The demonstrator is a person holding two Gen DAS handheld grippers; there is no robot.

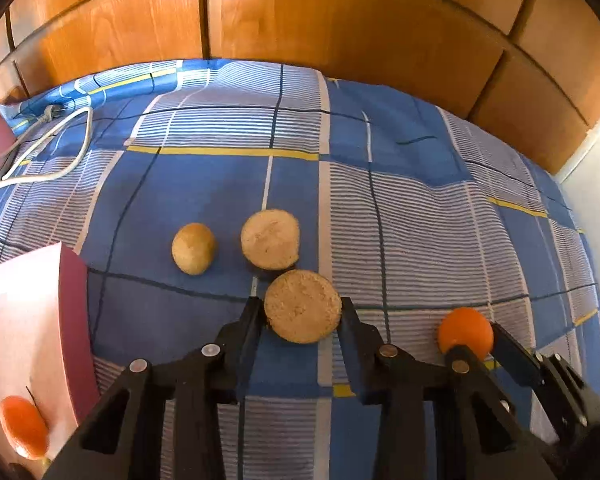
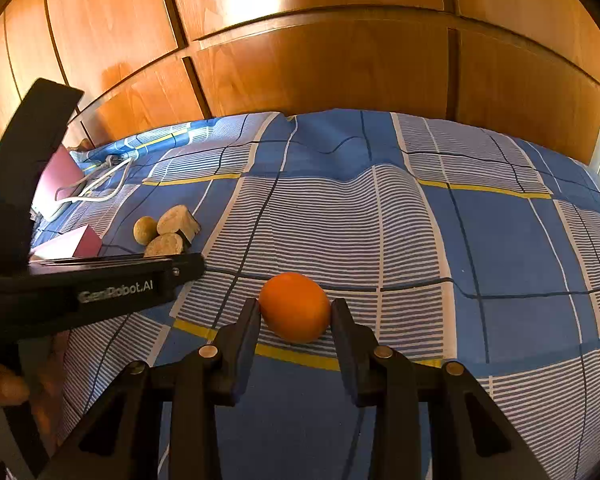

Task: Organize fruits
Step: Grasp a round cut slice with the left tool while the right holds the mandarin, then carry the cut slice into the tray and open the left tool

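Left claw (image 1: 303, 308) is clamped on a cut brown fruit half (image 1: 302, 306) mid-bed, beside another half (image 1: 270, 239) and a whole one (image 1: 193, 248). Right claw (image 2: 295, 309) grips an orange (image 2: 295, 306) near the bed's front edge. Both look bound for the pink box (image 1: 28, 320) at the bed's left edge, where one orange (image 1: 23, 427) lies already.

The bedsheet (image 1: 420, 208) is woven cloth, matt, checked blue and white, creased in soft folds; the cabinets (image 2: 320, 72) behind are varnished wood, glossy, the grain plain and light glaring off the panels; the gripper fingers (image 2: 246, 344) are matt black plastic with small dull metal pins; the orange (image 2: 295, 307) has a smooth, faintly shiny peel; the brown fruits (image 1: 302, 306) look rough, dry and matt on their flat faces; the pink box (image 1: 32, 320) looks like smooth matt card; the white cable (image 1: 48, 148) is smooth plastic.
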